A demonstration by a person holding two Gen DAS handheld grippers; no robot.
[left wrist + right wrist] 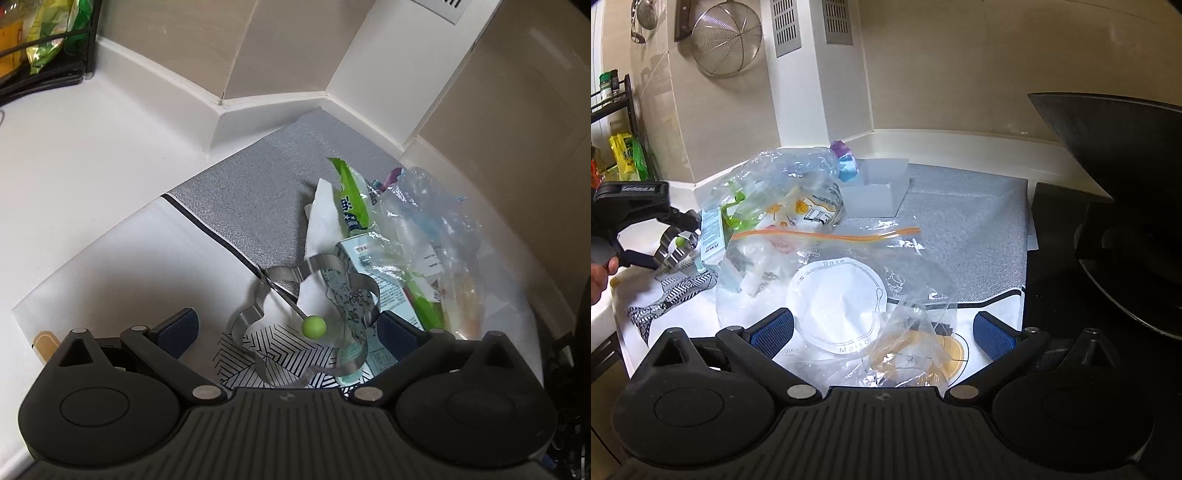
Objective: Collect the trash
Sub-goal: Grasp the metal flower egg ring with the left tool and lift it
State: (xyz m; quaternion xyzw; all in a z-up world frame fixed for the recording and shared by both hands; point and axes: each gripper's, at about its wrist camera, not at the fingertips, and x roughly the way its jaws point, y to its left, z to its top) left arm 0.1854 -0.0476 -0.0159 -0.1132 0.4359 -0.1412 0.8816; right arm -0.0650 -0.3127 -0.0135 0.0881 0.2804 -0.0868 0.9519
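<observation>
- My left gripper (pixel 288 325) has its jaws released, spread around a metal mould (pixel 306 314) on the worktop (pixel 92 177).
- My right gripper (pixel 884 332) hangs with jaws released over the zip bag (pixel 827 266) of trash, on the mat (pixel 967 221).

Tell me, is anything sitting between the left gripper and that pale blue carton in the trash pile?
Yes. A metal egg ring with a green knob sits between the open fingers of the left gripper, in front of the pale blue carton. The right wrist view also shows it at those fingertips.
</observation>
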